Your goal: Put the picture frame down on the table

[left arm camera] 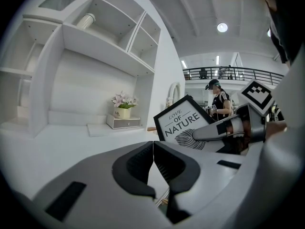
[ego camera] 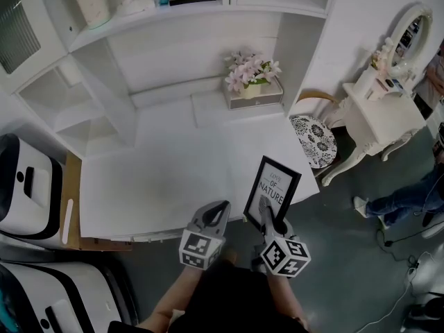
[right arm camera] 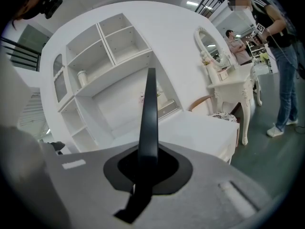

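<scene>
Position: standing near the worktop (ego camera: 159, 186), noting from its near edge outward.

Left tool (ego camera: 220, 208): at the near edge of the worktop, just left of the other tool. Jaws clenched together, tips touching, nothing between them.

Right tool (ego camera: 264, 209): at the near right corner of the worktop, clenched on the lower part of the picture frame (ego camera: 274, 186). In the right gripper view the frame showed edge-on as a thin dark bar rising from between the pads.

Picture frame: black border, white print reading "LOVE OF NATURE". Held upright with a backward lean over the near right corner of the worktop, face towards the holder. Could not tell whether its lower edge touched the worktop.

Middle of the worktop: bare white surface.

Back of the worktop, right of centre: pink flowers (ego camera: 251, 69) in a pale pot on a small drawer box (ego camera: 255, 98), against the rear wall.

Above and behind the worktop: white shelf unit (ego camera: 173, 19) with open compartments.

Right of the worktop: chair (ego camera: 313, 141) with a round patterned seat, just beside its right edge. Beyond that, a white dressing table (ego camera: 378, 113) with an oval mirror. A person (ego camera: 402, 196) in jeans stood further right.
</scene>
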Tool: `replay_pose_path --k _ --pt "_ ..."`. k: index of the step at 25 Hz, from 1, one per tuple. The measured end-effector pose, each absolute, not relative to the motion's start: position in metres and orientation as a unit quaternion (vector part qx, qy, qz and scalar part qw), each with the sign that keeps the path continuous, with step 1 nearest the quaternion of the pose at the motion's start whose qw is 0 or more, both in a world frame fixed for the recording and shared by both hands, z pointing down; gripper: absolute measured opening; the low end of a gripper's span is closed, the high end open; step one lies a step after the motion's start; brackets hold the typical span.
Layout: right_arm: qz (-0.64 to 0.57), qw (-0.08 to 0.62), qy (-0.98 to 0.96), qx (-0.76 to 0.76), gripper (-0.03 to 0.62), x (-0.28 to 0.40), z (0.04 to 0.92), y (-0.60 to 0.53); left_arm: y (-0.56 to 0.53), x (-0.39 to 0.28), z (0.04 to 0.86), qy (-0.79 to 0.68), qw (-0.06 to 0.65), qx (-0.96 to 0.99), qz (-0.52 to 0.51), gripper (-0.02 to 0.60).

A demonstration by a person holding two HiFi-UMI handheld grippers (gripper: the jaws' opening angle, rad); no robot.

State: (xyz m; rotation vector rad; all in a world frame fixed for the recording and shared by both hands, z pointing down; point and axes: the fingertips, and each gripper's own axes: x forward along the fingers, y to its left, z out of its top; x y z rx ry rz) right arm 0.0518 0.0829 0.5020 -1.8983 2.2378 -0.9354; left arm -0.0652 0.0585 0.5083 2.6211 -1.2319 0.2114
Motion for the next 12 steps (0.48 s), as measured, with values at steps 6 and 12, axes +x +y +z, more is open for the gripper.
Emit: replay_pose_path --k 6,12 --pt "-0.308 0.036 0.726 -0.614 0.014 0.0536 0.5023 0.0838 0.0586 -0.0641 0.5107 -0.424 0.119 0.895 0.073 0.012" --pt "-0.311 0.038 0.726 -0.612 0.014 0.0504 0.5026 0.0897 0.0624 -0.0679 0.5106 -0.427 0.122 0.893 0.072 0.012"
